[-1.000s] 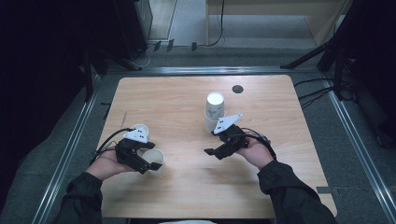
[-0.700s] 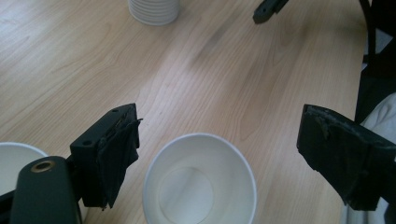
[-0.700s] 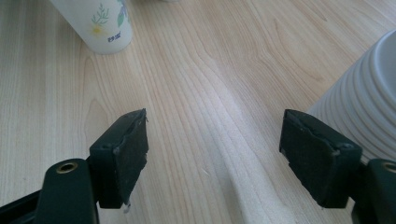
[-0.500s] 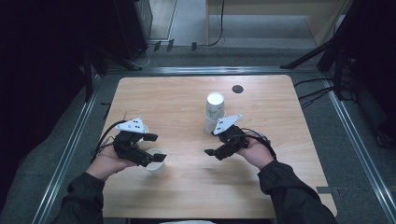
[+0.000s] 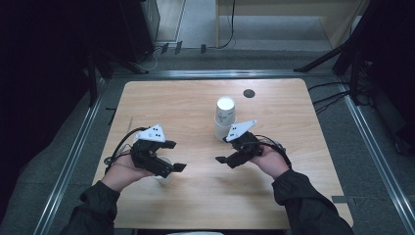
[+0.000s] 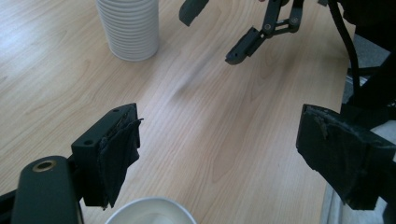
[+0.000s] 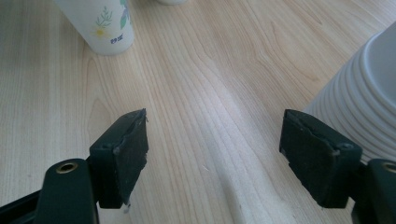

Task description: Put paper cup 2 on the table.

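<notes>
A tall stack of white paper cups point(image 5: 225, 117) stands at the table's middle, seen close in the left gripper view point(image 6: 128, 28) and at the right edge of the right gripper view point(image 7: 364, 107). A single white cup point(image 5: 164, 177) stands upright just under my left gripper point(image 5: 174, 155); its rim point(image 6: 152, 212) shows below the open, empty jaws point(image 6: 224, 144). The same cup, flower-printed point(image 7: 100, 23), stands across from my right gripper point(image 7: 215, 149). My right gripper point(image 5: 224, 149) hovers open and empty just in front of the stack.
The wooden table point(image 5: 186, 105) has a small black disc point(image 5: 249, 93) at its far side. Metal rails run along the floor on both sides, and cables lie beyond the table's right edge.
My left gripper has lifted slightly above the single cup, which stays standing on the table. The right gripper and the stack have not moved.
</notes>
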A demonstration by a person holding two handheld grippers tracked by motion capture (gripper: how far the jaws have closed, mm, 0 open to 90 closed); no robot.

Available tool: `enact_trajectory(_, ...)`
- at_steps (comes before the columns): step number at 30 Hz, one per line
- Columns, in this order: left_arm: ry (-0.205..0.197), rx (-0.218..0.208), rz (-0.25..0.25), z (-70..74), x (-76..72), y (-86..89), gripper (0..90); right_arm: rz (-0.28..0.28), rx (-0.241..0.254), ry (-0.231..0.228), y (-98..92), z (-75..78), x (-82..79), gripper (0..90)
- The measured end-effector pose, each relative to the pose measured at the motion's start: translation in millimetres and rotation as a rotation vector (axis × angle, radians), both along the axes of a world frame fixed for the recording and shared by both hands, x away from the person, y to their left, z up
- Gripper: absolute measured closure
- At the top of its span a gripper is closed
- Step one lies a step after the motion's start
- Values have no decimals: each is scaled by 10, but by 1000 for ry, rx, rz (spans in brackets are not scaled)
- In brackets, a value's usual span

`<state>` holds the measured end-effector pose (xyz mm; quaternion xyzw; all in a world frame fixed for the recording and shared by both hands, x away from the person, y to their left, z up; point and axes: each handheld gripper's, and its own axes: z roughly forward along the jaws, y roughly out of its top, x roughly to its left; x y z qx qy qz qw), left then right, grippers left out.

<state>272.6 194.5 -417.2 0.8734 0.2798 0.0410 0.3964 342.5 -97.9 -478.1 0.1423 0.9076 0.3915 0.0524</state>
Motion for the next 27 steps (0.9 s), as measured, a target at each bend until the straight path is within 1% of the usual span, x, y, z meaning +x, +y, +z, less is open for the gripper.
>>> enact_trajectory(3,14,5,14,-29,31,-54,137,-5,3,-5,-28,4,-9,243)
enact_trajectory(6,21,4,12,-57,53,-109,137,-16,1,-2,-57,6,-31,244)
enact_trajectory(7,19,1,11,-66,58,-131,137,-13,-1,-6,-65,5,-35,243)
enact_trajectory(9,18,11,6,-76,70,-173,136,-13,-1,-8,-80,3,-50,243)
enact_trajectory(12,13,15,8,-93,92,-233,137,-19,0,-9,-108,3,-74,243)
enact_trajectory(13,11,14,13,-98,100,-252,137,-25,-2,-5,-120,6,-86,243)
enact_trajectory(15,8,10,24,-114,119,-288,136,-28,-2,-13,-147,3,-96,243)
enact_trajectory(17,4,13,30,-133,141,-321,136,-40,-2,-2,-172,3,-116,243)
enact_trajectory(22,9,13,37,-174,179,-401,136,-50,-1,-7,-229,-3,-140,243)
enact_trajectory(25,23,13,32,-200,191,-450,136,-56,-1,-12,-255,-6,-151,243)
enact_trajectory(27,25,15,30,-221,193,-484,136,-61,-3,-5,-266,-7,-166,243)
